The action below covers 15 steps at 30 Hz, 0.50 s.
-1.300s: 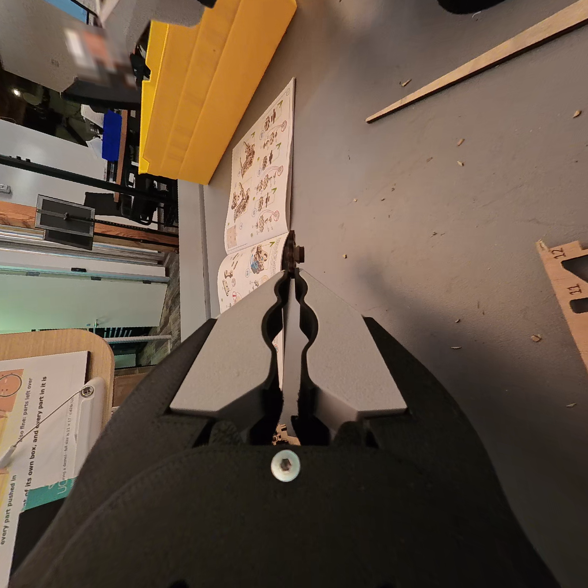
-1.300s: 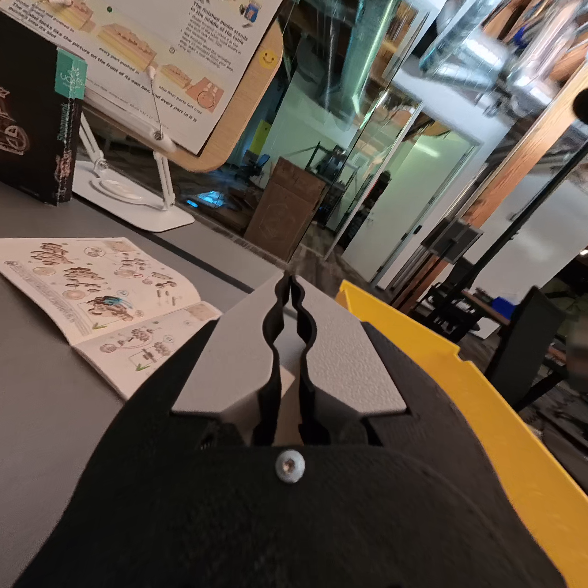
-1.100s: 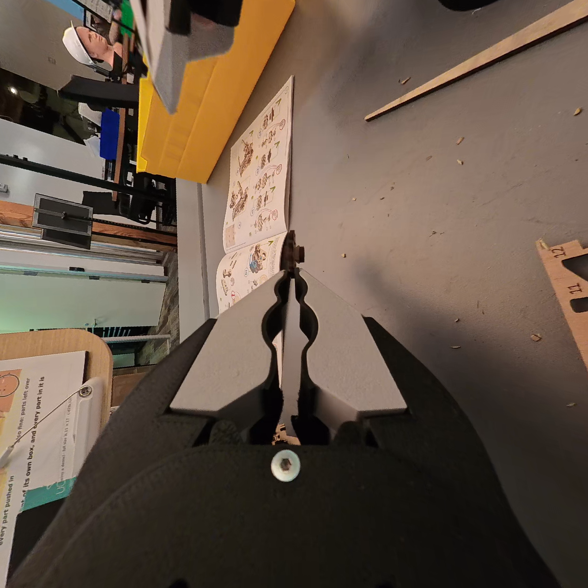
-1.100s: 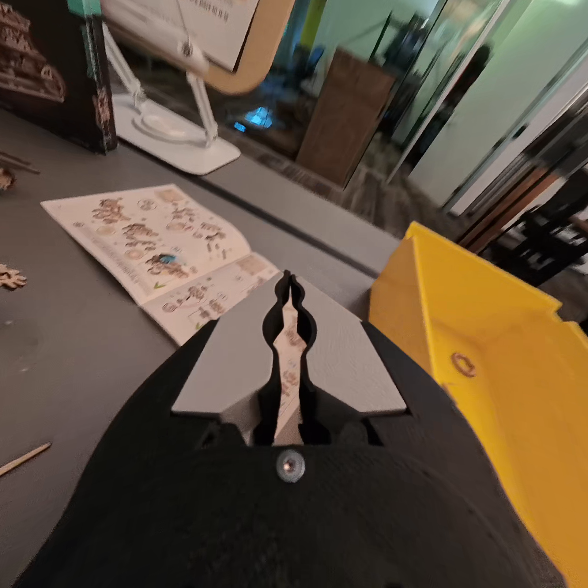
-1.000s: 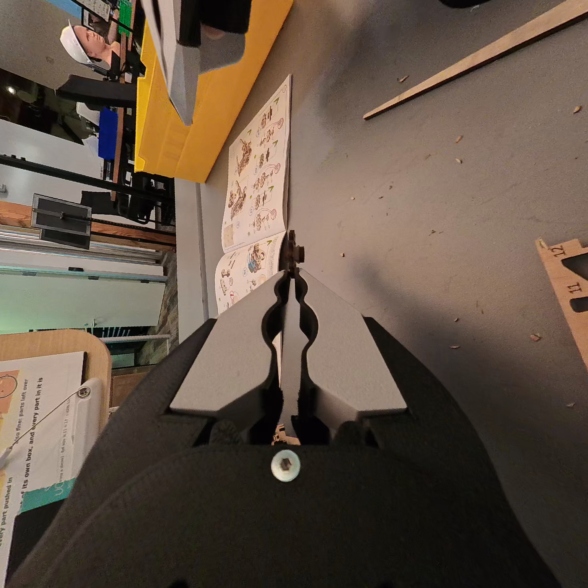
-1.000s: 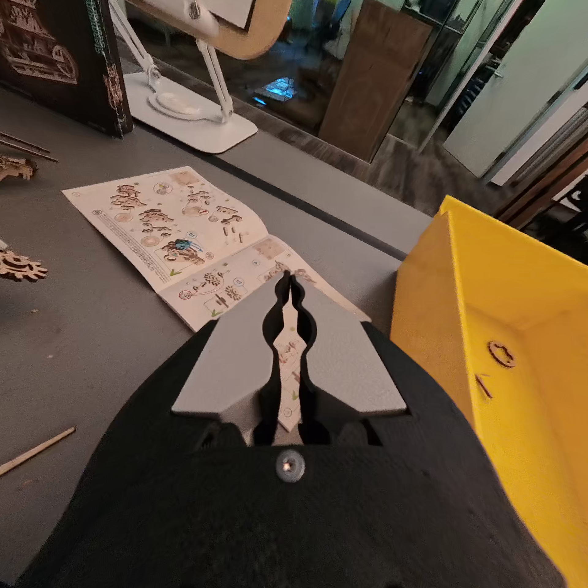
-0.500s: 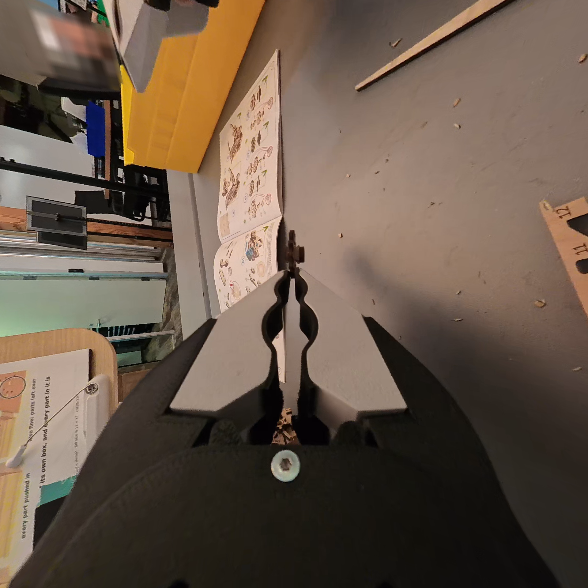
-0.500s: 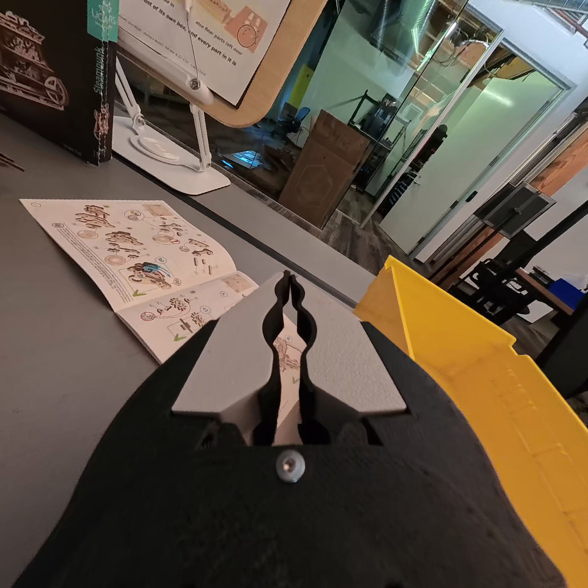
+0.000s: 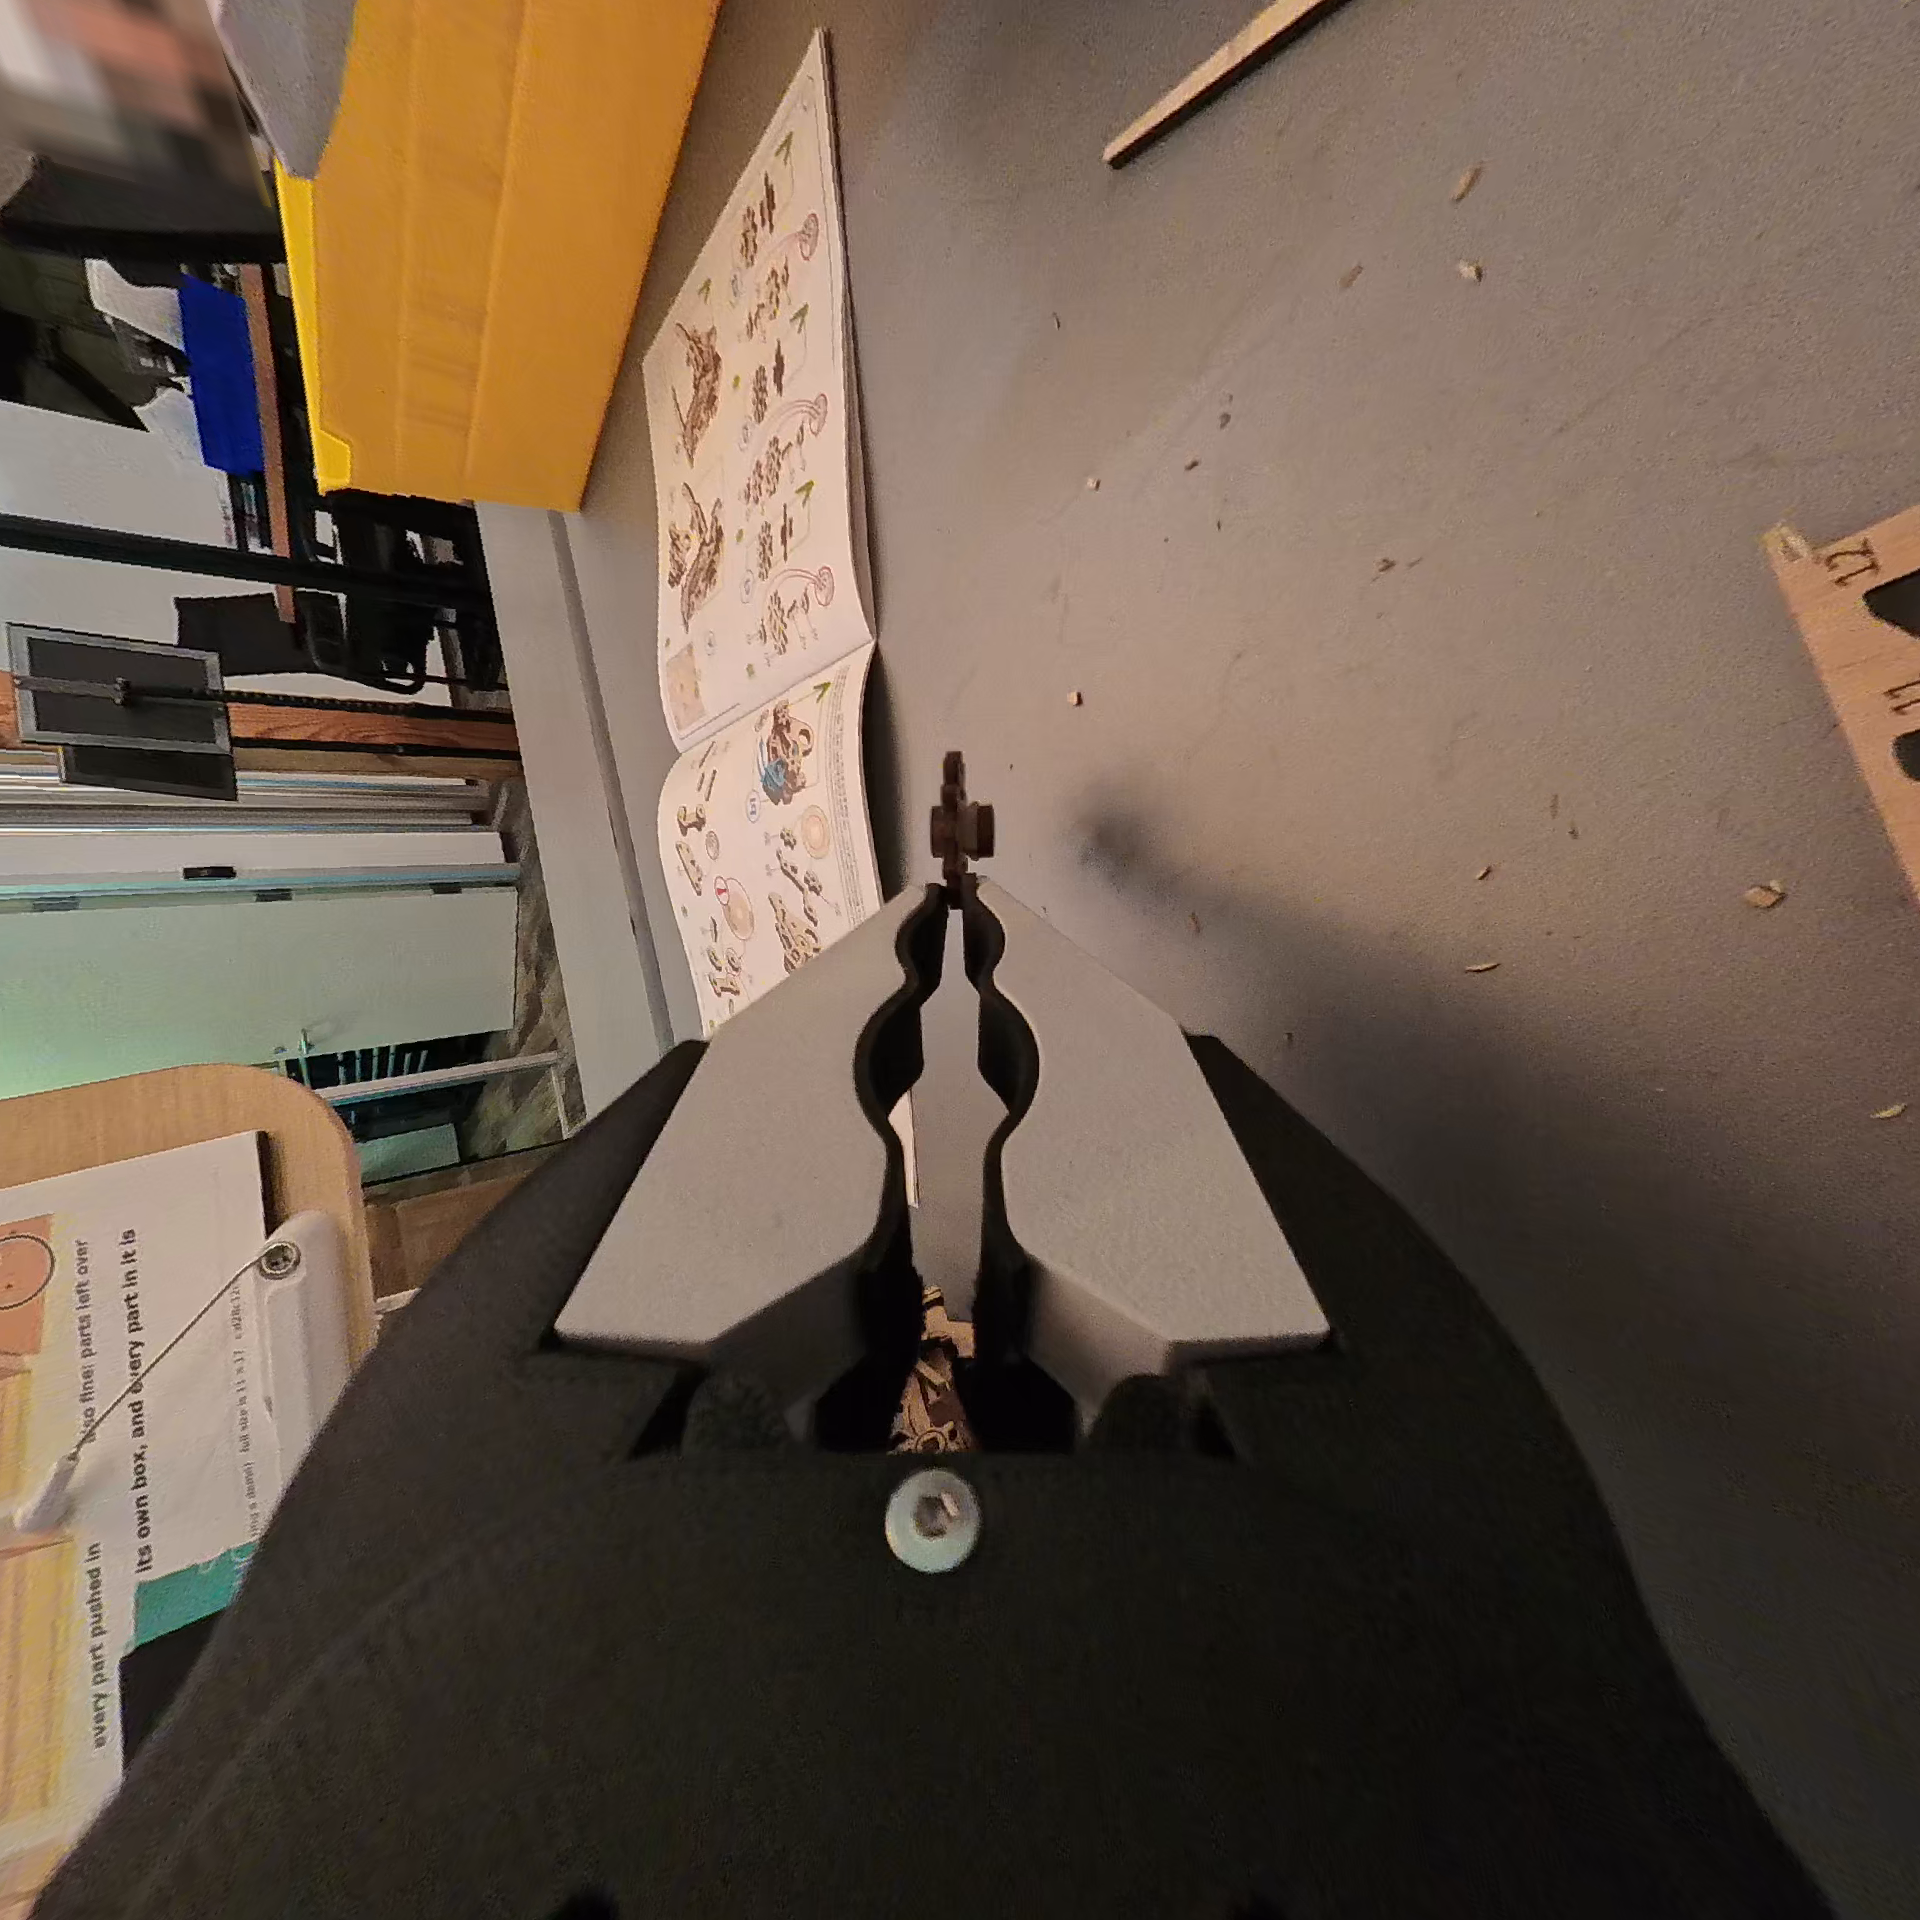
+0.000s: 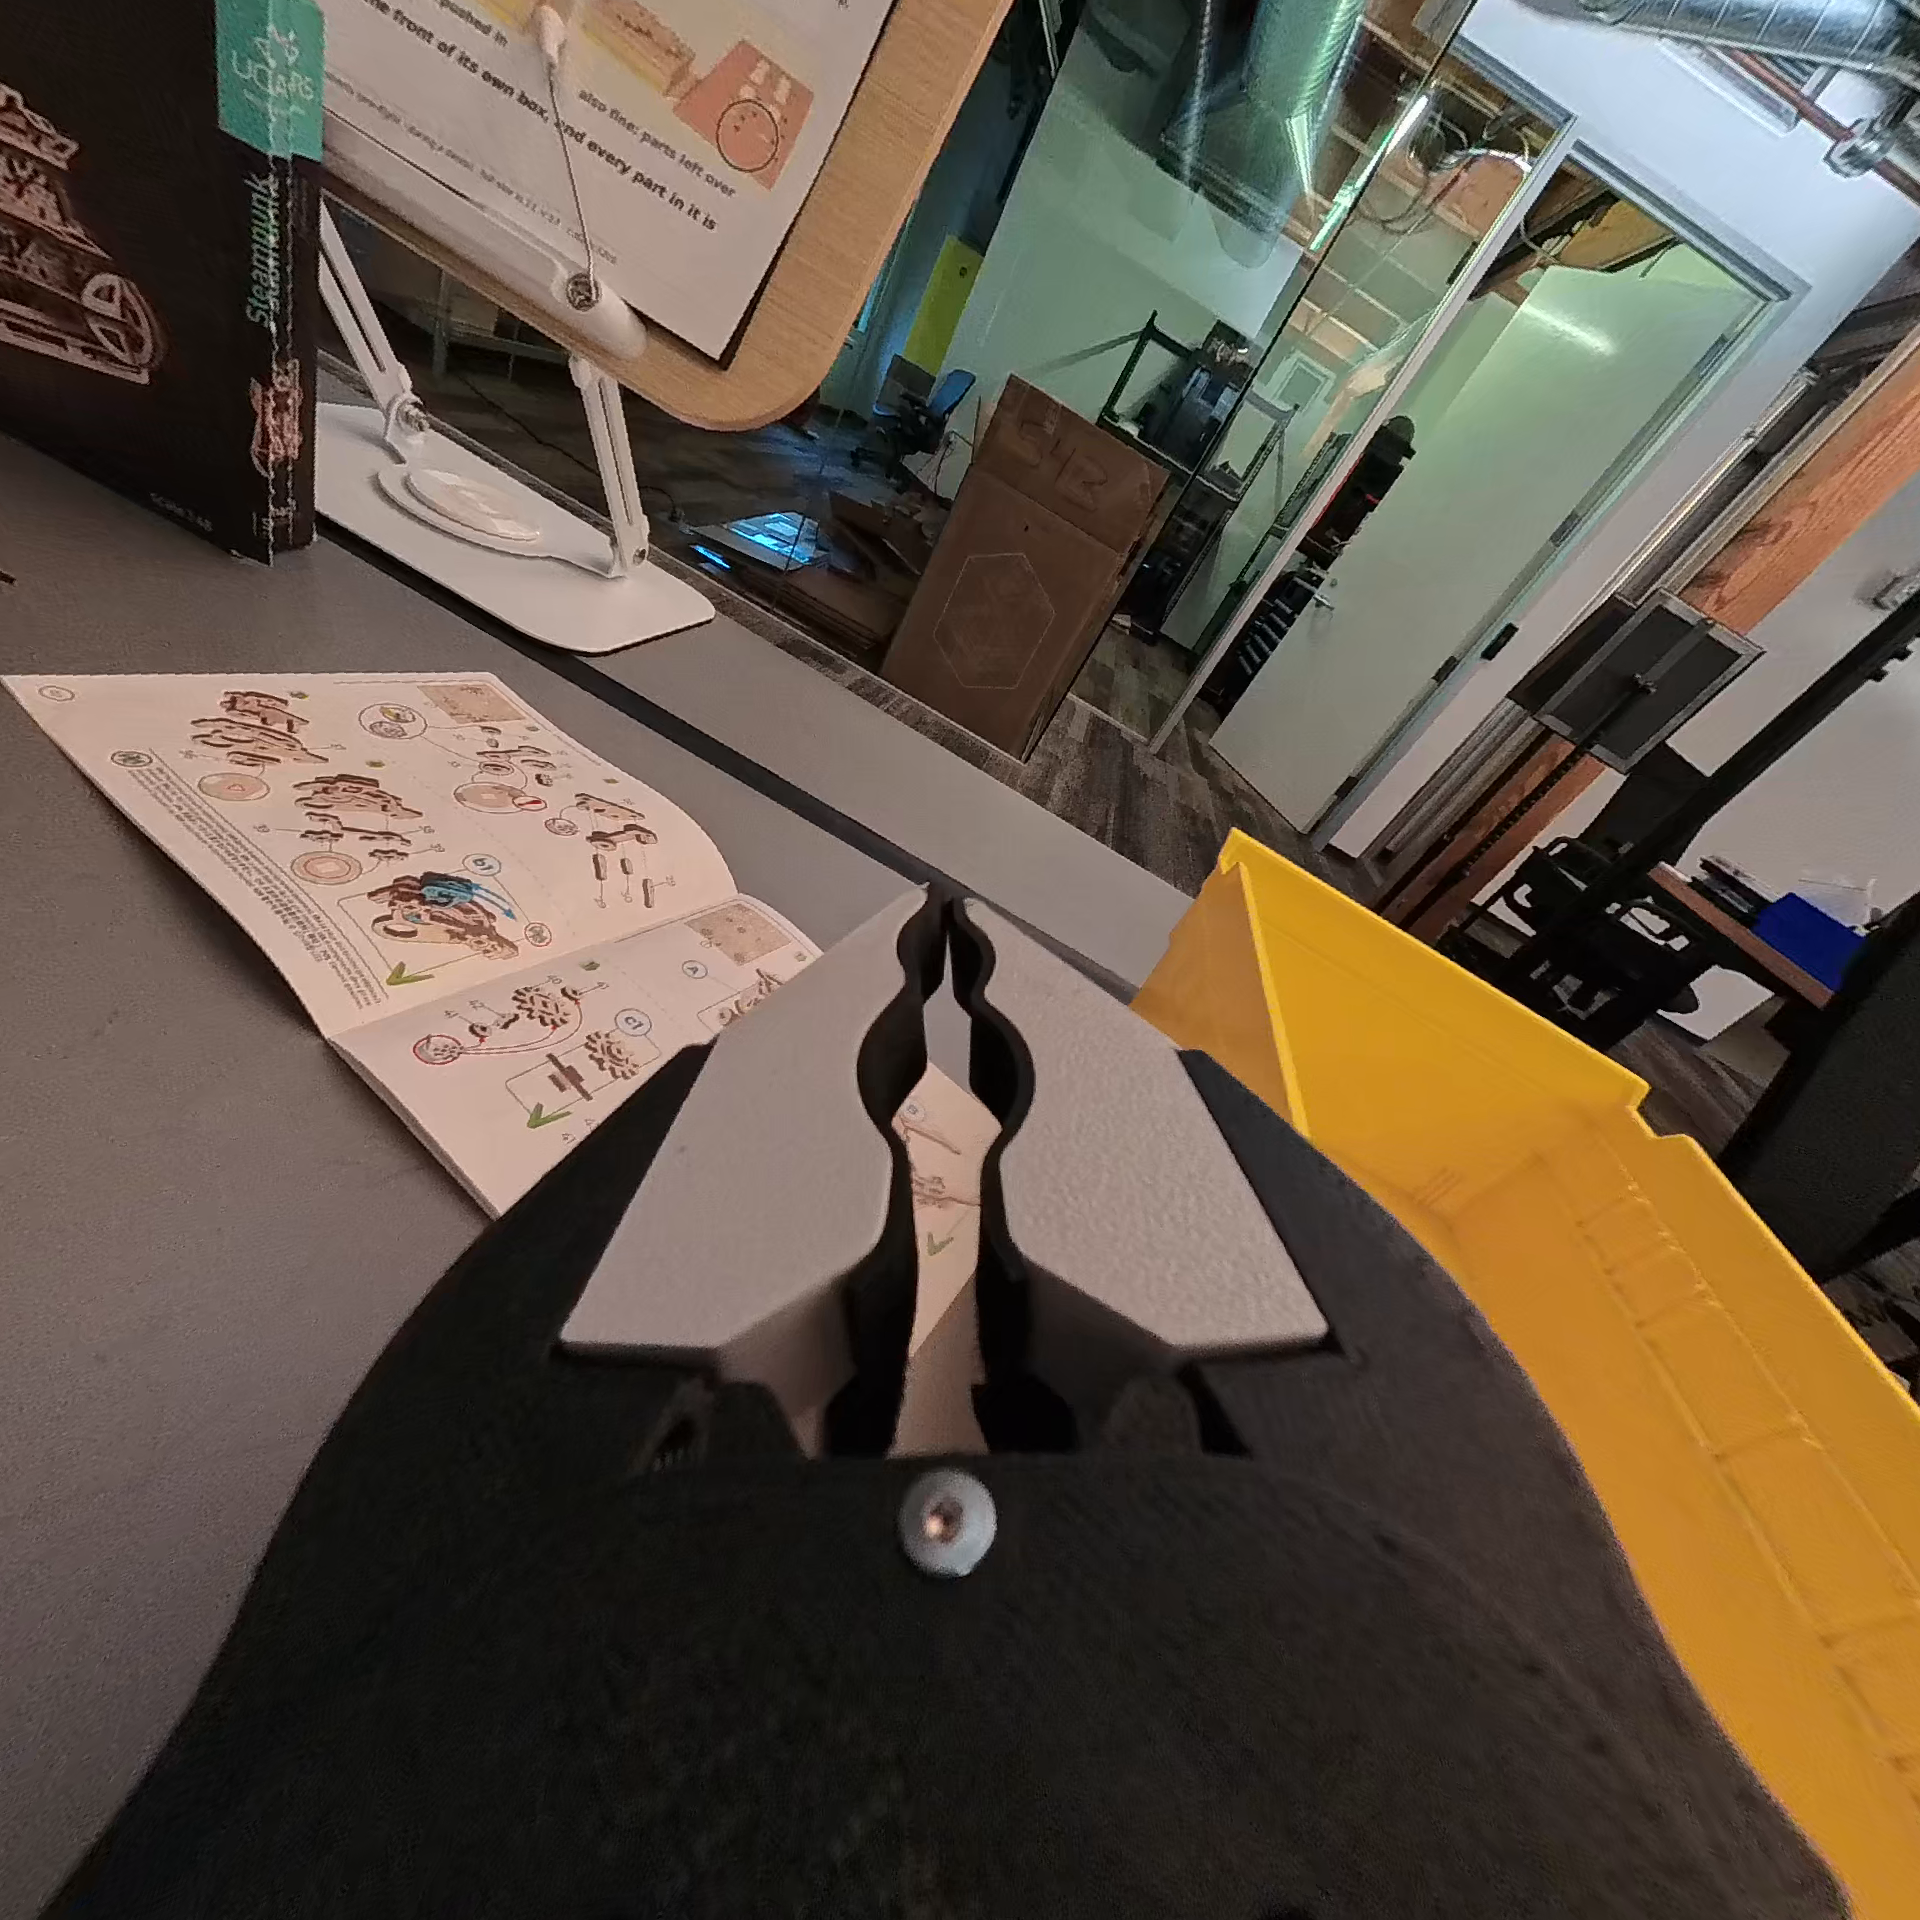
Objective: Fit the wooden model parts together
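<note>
My left gripper (image 9: 954,896) is shut on a small dark wooden gear part (image 9: 958,821), seen edge-on, which sticks out past the fingertips above the grey table (image 9: 1351,520). More wooden pieces show dimly low between the fingers. My right gripper (image 10: 948,906) is shut with nothing visible between the fingertips; it hovers over the open instruction booklet (image 10: 416,862), beside the yellow bin (image 10: 1558,1247). The booklet also shows in the left wrist view (image 9: 758,499). The right gripper's grey finger shows at the top left of the left wrist view (image 9: 281,83).
A wooden part sheet with cut-outs (image 9: 1860,686) lies at the right edge. A thin wooden strip (image 9: 1205,94) and wood chips lie on the table. The yellow bin (image 9: 468,239), a dark model box (image 10: 145,270) and a white stand with a board (image 10: 520,520) line the table's far side. Some 20 cm of space lies between my two pairs of fingers.
The right gripper dipped toward the yellow bin, showing pieces inside it, then tilted back up over the booklet. The left gripper drew back slightly with the gear still held.
</note>
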Available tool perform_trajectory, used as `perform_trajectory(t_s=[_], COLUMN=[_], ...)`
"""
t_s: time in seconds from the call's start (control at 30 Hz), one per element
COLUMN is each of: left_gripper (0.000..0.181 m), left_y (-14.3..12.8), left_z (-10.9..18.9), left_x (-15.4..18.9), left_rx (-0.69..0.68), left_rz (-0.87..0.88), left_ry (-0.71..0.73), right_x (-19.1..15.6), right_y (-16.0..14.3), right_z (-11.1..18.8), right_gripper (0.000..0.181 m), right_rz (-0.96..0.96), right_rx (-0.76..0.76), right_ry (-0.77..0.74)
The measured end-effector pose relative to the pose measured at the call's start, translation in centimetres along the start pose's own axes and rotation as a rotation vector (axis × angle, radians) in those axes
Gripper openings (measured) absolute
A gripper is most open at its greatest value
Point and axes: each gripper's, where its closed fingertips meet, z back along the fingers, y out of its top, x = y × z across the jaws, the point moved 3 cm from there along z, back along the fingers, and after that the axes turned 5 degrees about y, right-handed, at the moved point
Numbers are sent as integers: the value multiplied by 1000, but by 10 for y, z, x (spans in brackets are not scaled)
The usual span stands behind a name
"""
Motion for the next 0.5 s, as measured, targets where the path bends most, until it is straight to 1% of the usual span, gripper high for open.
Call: perform_trajectory(t_s=[0.5], left_gripper=[1], left_y=[-6], left_z=[1], left_x=[3], left_rx=[-29], left_rz=[-1], left_ry=[-34], right_x=[7], right_y=[4], right_z=[4], right_gripper=[0], right_rz=[1], right_rx=[28], right_ry=[-36])
